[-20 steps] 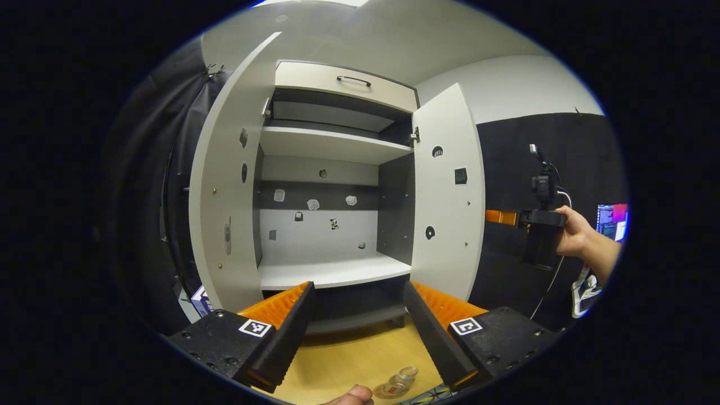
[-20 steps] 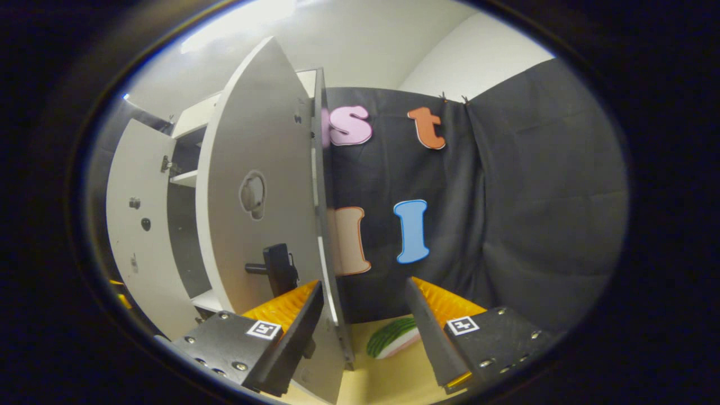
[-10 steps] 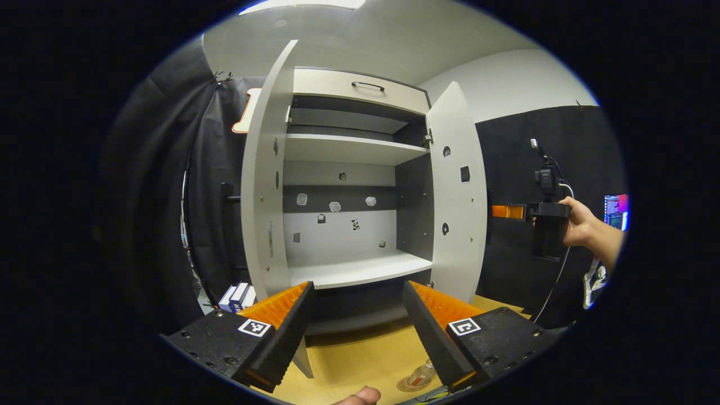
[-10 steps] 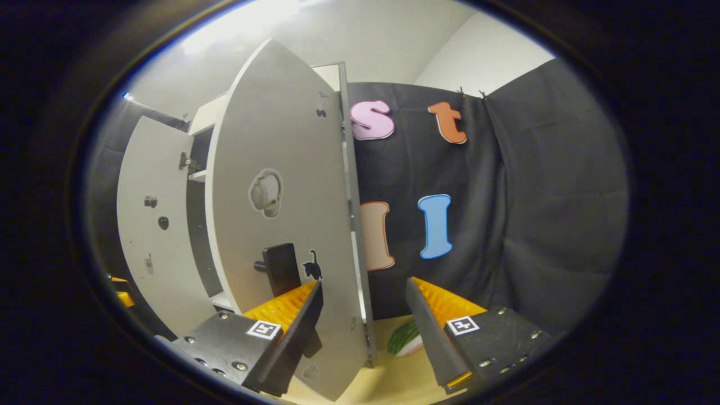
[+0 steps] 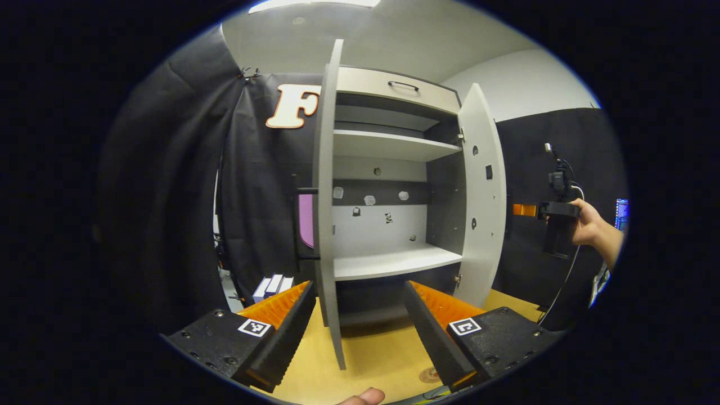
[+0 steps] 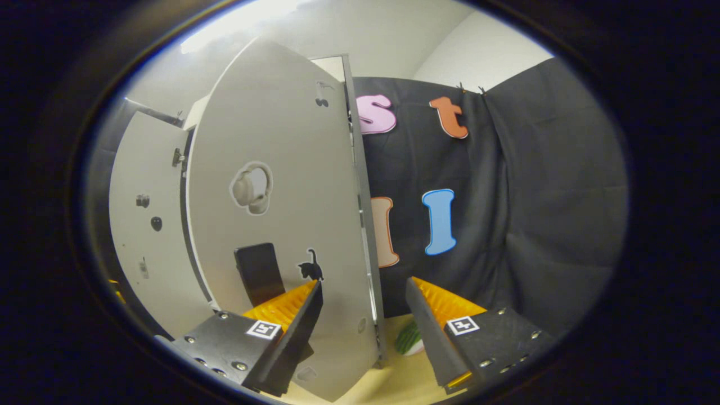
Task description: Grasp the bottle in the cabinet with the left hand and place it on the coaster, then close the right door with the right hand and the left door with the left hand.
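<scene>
In the left gripper view, the left tongs (image 5: 358, 329) are spread wide with nothing between them, low over the pale wooden desk (image 5: 377, 360) in front of the white two-door cabinet with dark inner walls (image 5: 388, 169). The cabinet's white left door (image 5: 324, 185) stands edge-on, jutting out toward the desk's near edge, and the white right door (image 5: 482, 191) is swung partly outward. The cabinet's lower shelf (image 5: 394, 261) is bare. A round patterned coaster (image 5: 431, 374) lies on the desk near its near edge, mostly hidden behind one finger of the tongs; I cannot tell whether the bottle stands on it. Farther right, a hand (image 5: 588, 225) holds the right tongs (image 5: 524, 210) just beside the right door's outer face.

In the right gripper view, the right tongs (image 6: 364, 326) are also wide and hold nothing. The right door's (image 6: 281, 225) free edge stands between the fingers, its dark block-shaped handle (image 6: 260, 273) just beyond one finger. A green-striped object (image 6: 409, 340) lies on the desk behind the door.
</scene>
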Action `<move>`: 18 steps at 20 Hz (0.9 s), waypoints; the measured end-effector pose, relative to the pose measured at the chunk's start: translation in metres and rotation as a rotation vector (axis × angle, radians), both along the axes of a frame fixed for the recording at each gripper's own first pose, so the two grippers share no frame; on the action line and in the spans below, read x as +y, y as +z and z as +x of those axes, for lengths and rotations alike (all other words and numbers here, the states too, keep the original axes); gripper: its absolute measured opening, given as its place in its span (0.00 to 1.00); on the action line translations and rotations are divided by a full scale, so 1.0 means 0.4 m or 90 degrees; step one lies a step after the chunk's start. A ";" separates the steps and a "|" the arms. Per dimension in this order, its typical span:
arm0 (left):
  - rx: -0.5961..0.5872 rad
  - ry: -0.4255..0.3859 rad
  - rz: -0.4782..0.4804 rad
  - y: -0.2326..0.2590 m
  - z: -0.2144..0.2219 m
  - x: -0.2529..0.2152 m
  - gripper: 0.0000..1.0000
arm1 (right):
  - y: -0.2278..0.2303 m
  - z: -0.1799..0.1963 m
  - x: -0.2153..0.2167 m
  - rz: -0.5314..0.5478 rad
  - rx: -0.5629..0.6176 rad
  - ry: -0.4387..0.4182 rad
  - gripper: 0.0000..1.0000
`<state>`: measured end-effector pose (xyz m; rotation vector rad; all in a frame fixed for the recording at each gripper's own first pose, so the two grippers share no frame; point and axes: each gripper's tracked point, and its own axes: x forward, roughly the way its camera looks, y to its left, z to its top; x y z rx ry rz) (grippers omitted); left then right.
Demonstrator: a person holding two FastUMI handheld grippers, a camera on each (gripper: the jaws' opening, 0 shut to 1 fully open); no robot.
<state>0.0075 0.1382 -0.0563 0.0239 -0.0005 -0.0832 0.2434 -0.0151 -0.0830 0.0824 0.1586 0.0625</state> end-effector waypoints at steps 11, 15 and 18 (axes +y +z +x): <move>0.008 0.103 0.005 0.000 0.047 0.206 0.99 | -0.039 0.032 0.124 -0.001 0.038 0.053 0.93; 0.026 0.166 -0.009 -0.006 0.073 0.307 0.99 | 0.006 0.015 0.164 -0.001 0.015 0.063 0.91; 0.030 0.237 -0.024 -0.005 0.092 0.391 0.99 | 0.050 -0.049 0.217 0.051 0.003 0.121 0.95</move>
